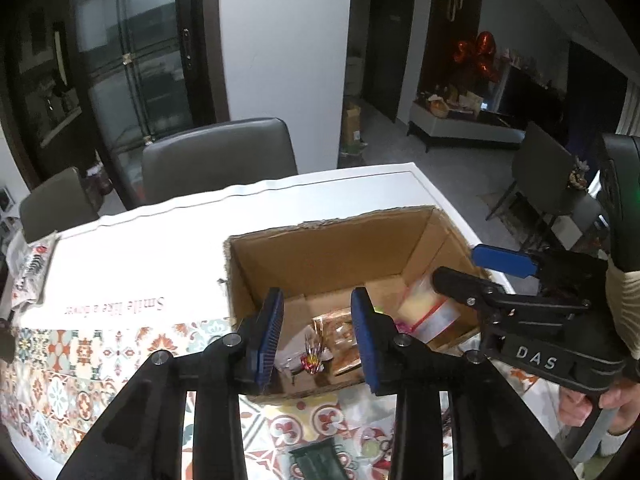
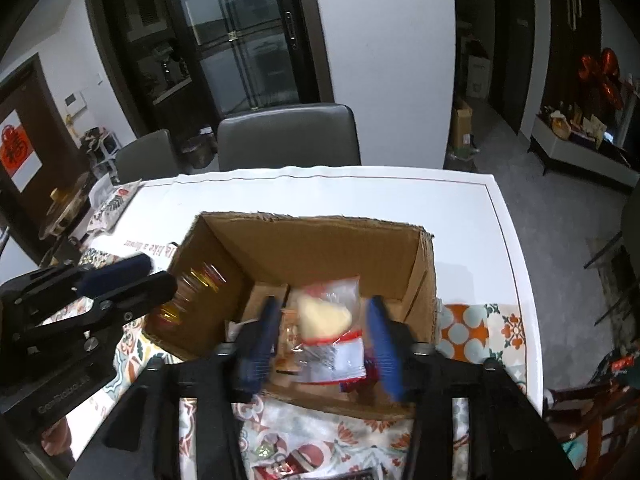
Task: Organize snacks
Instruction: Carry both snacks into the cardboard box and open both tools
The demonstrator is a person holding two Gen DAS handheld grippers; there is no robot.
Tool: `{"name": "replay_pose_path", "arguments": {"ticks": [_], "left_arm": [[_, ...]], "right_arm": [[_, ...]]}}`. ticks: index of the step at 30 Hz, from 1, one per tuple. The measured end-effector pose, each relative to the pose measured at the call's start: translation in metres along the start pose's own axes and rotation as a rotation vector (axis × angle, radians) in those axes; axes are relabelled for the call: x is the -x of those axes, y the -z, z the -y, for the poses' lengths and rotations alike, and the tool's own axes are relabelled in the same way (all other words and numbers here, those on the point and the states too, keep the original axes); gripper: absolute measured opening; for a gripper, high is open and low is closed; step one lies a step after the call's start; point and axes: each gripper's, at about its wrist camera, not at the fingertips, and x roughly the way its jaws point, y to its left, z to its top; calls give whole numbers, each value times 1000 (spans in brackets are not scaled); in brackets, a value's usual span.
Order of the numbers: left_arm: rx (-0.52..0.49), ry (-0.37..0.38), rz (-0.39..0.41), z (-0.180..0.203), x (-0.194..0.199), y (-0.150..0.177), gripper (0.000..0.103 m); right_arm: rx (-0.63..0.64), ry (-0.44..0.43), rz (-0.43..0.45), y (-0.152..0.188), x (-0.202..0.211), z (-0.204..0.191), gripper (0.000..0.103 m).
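Note:
An open cardboard box point(image 1: 320, 252) stands on the white table; it also shows in the right wrist view point(image 2: 320, 244). Inside lie a clear bag with a pale yellow snack point(image 1: 424, 308) point(image 2: 326, 316), a brown-wrapped snack point(image 1: 338, 332) and a small shiny candy point(image 1: 312, 360). My left gripper point(image 1: 318, 336) is open and empty over the box's near edge. My right gripper point(image 2: 324, 340) is open over the box; the yellow snack bag sits blurred between its fingers, touching neither. It reaches in from the right in the left wrist view point(image 1: 460, 268).
A patterned tablecloth point(image 1: 80, 364) covers the near table. A snack packet point(image 1: 32, 272) lies at the far left edge. Two grey chairs point(image 1: 218, 156) stand behind the table. A dark green packet point(image 1: 316, 460) lies near the front edge.

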Motion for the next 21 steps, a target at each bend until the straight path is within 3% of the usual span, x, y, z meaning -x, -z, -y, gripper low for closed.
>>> {"name": "replay_pose_path", "arguments": {"ticks": [9,21], "left_arm": [[15,-44,83,0,40,33,42],[60,-26,99,1,63,88,44]], "right_arm": [[-2,-11,82,31,32,-12,52],[34,-37,143,82,57,-41,52]]}}
